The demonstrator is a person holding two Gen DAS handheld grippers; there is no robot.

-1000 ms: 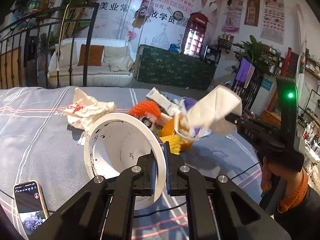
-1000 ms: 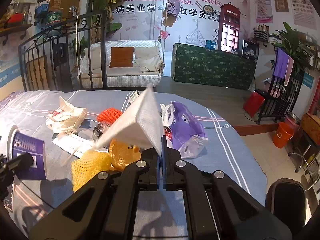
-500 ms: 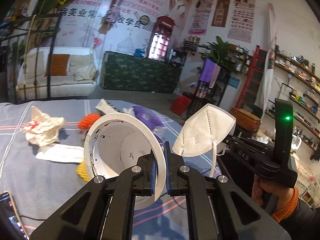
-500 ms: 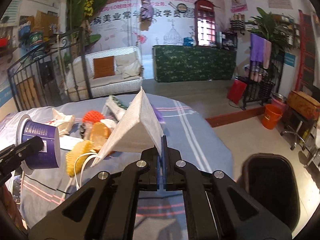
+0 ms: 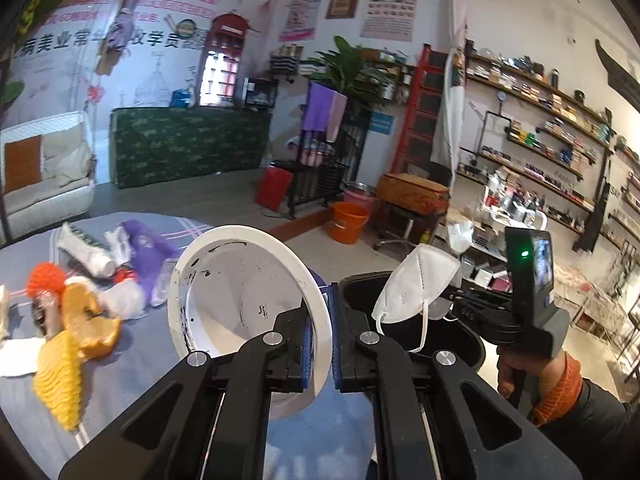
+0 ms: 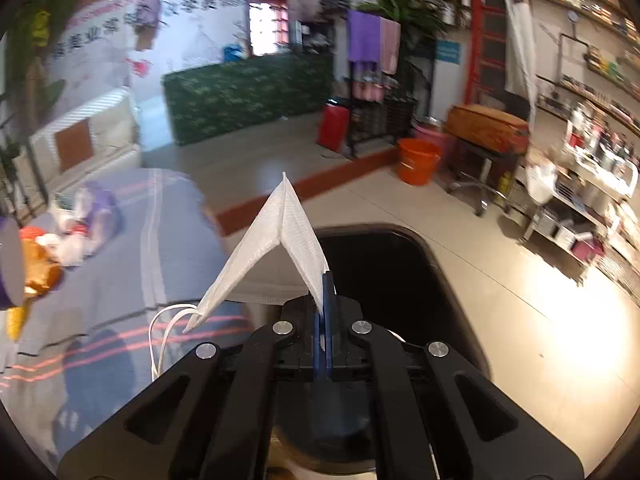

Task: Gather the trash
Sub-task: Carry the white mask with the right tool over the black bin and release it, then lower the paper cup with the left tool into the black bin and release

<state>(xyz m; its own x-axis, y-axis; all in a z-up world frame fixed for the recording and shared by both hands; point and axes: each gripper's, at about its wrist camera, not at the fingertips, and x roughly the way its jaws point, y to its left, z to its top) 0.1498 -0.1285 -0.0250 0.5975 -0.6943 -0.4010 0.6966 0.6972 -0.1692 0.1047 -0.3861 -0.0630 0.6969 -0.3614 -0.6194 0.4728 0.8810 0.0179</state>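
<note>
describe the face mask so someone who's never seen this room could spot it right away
Start at the black trash bin on the floor beside the blue-grey bed. Hanging over its opening is a white folded face mask, pinched at one edge by the right gripper. Unlike the colourful litter on the bed, it is plain white, airborne, with thin ear loops dangling.

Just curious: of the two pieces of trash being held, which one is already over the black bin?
The white face mask in the right gripper; the paper cup is beside the bin.
</note>
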